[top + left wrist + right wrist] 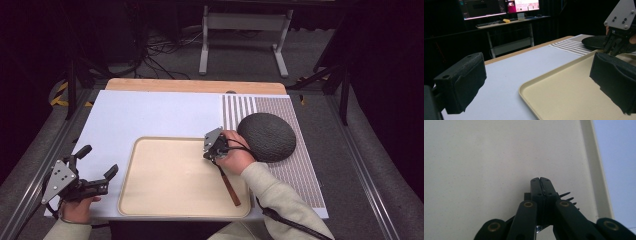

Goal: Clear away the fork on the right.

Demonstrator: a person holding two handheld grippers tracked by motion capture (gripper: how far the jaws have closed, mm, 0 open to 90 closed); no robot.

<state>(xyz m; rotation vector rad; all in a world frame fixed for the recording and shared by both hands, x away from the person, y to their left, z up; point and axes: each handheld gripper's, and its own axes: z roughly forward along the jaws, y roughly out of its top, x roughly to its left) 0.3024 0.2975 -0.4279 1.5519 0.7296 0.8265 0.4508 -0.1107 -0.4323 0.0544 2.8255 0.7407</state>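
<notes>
jaws of the right gripper [541, 180] are clenched flat against each other above the bare cream floor of the tray [486, 157]. dark fork tines [567, 196] stick out just beside them on one side, and from that close view alone i cannot tell how the fork sits in the grip. in the high view the right gripper [210, 156] points down near the tray's far right corner, and a brown-handled utensil [229, 187] runs from under the right hand [234, 155] toward the near right corner, its handle lying over the tray floor. so the fork is with the right gripper, pinched or pressed at the tined end, handle trailing toward the person.

the left gripper [97, 167] has its jaws released, spread wide with nothing between them; its own view shows the two black pads well apart, one over the pale blue tabletop [506, 75] and one over the tray's near left part. it is held low at the tray's left edge, in the left hand [77, 207].

the tray [131, 165] lies on the tabletop [150, 115], near the person. just right of the right hand a dark round dome-like thing [267, 136] rests on a striped mat [300, 170], close to the tray's far right corner. beyond the tabletop's far edge are a grey floor, cables and a white stand.
</notes>
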